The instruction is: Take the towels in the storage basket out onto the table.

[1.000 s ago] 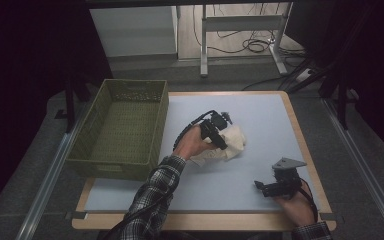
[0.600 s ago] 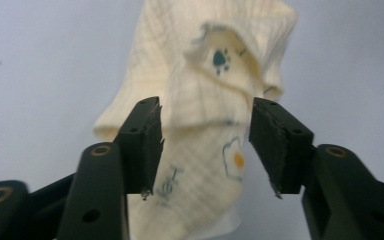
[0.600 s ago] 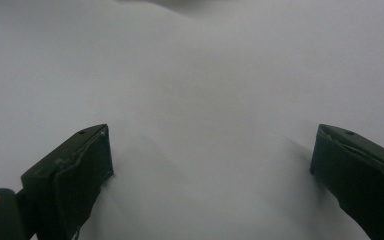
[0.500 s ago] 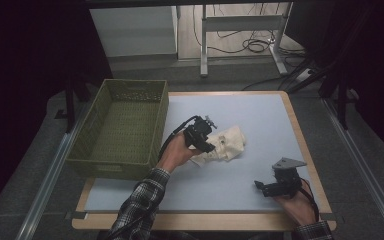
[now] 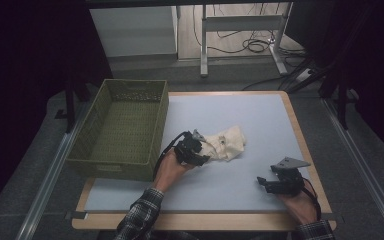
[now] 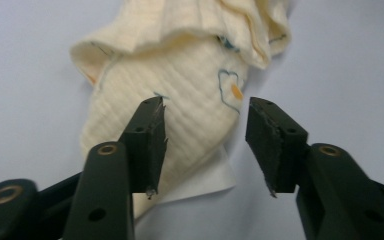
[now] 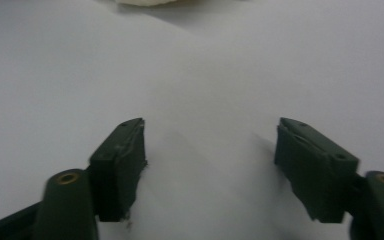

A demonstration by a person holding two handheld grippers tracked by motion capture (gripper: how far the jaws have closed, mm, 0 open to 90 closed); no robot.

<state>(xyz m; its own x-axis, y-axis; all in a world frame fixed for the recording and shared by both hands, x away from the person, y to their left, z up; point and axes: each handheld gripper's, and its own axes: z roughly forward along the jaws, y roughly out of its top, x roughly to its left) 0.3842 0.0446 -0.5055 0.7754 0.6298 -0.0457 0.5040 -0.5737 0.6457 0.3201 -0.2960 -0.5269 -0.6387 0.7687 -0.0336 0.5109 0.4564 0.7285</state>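
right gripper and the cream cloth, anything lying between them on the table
Nothing: in the high view, only bare grey table lies between the right gripper and the cream cloth.

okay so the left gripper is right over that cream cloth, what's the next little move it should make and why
Probably ease the left gripper a little lower and close on the cream cloth. Its jaws, which have just been opening slightly, stand apart with the cloth's near end lying between and below them, not pinched. The green basket sits open just to the left, a likely drop spot.
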